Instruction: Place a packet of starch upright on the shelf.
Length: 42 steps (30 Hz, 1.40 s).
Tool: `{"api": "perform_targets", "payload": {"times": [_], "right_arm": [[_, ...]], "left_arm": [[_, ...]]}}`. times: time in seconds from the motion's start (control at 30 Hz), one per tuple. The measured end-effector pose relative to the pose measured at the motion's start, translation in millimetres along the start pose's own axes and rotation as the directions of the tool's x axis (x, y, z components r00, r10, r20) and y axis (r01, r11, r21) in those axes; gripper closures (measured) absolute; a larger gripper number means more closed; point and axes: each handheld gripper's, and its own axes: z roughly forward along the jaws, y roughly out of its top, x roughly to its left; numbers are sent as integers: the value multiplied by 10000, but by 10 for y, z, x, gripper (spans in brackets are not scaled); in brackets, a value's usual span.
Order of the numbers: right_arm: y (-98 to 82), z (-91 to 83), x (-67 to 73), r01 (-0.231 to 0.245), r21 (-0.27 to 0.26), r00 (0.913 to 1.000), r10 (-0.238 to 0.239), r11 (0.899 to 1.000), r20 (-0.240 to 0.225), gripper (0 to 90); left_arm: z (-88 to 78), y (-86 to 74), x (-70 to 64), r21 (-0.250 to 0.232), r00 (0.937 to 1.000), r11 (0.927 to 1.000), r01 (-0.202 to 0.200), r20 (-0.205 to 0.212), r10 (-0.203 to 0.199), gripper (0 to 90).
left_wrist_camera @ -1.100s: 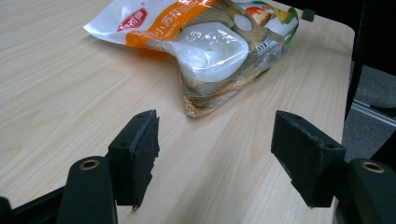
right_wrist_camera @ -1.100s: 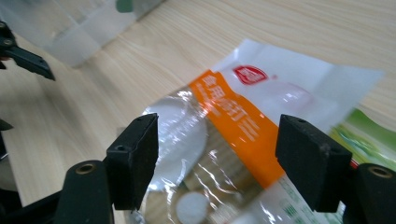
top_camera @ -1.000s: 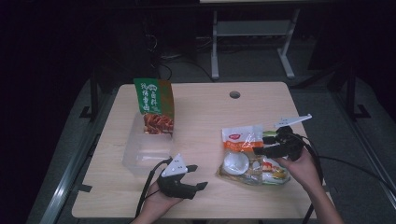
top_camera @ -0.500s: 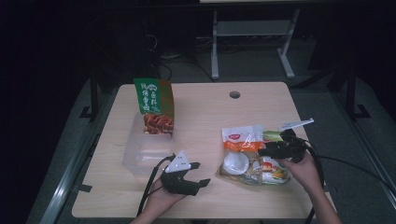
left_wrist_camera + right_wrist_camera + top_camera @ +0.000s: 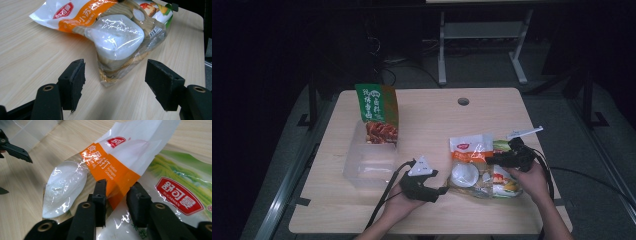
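High view: orange-white soda bag [image 5: 469, 148] lay atop green snack bag [image 5: 507, 172], table's [image 5: 432, 120] right-front.
Left gripper view: left gripper [image 5: 115, 82] jaws wide apart, w/ bag corner between; close squarely.
Right gripper view: right gripper [image 5: 116, 195] jaws part-open over orange band, not yet pinching.

— What stands at the far left of the pale wooden bench [image 5: 437, 120]?

— A tall green snack bag with a red picture on its lower half [image 5: 376, 107], upright at the far end of a clear plastic rectangular tub [image 5: 367, 167].

— Anything else on the bench top?

— A small round grey hole [image 5: 463, 101] near the far edge.

— And beyond it?

— A white metal frame with a shelf [image 5: 482, 30] on the dark floor, and dark cables [image 5: 382, 70] lying near it.
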Motion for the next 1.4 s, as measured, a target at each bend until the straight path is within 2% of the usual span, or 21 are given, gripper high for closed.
{"api": "perform_targets", "payload": {"times": [0.2,0.27,0.33,0.7,0.83,0.93,1.0,1.1,1.13,1.17,1.27,1.4], "right_arm": [[-3,14,-12,-6,-190,9992,-1,9998,-398,841],[0,4,7,127,-247,9989,-138,9996,-455,887],[11,-13,43,338,-247,9986,-348,9991,-404,893],[20,-144,221,920,-1042,9910,-1013,9903,-879,896],[18,-195,328,1368,-1374,9822,-1523,9810,-1096,896],[26,-234,428,1714,-1407,9764,-1872,9751,-1080,898],[28,-242,448,1762,-1402,9755,-1918,9743,-1074,898],[29,-263,492,1981,-1554,9691,-2171,9678,-1170,899],[29,-279,507,2057,-1690,9645,-2289,9639,-1317,899],[29,-279,507,2057,-1690,9645,-2289,9639,-1317,899],[30,-295,545,2179,-1754,9588,-2442,9601,-1454,899],[41,-314,623,2463,-1841,9502,-2745,9515,-1475,899]], "left_arm": [[103,7,21,130,9999,9998,119,44,-120,319],[115,5,28,85,9997,9997,218,65,-219,319],[122,5,40,106,9997,9997,237,58,-238,319],[179,15,79,206,9993,9991,366,79,-368,319],[204,45,67,157,9987,9989,451,242,-455,319],[230,79,61,129,9977,9982,580,355,-585,320],[251,96,80,161,9969,9977,661,427,-667,320],[287,110,127,127,9934,9950,991,567,-997,325],[296,111,135,96,9918,9939,1099,642,-1103,335],[299,114,149,105,9917,9944,1056,727,-1061,335],[304,127,148,-60,9858,9904,1382,971,-1370,355],[287,144,138,-396,9809,9864,1595,1187,-1538,448]]}}
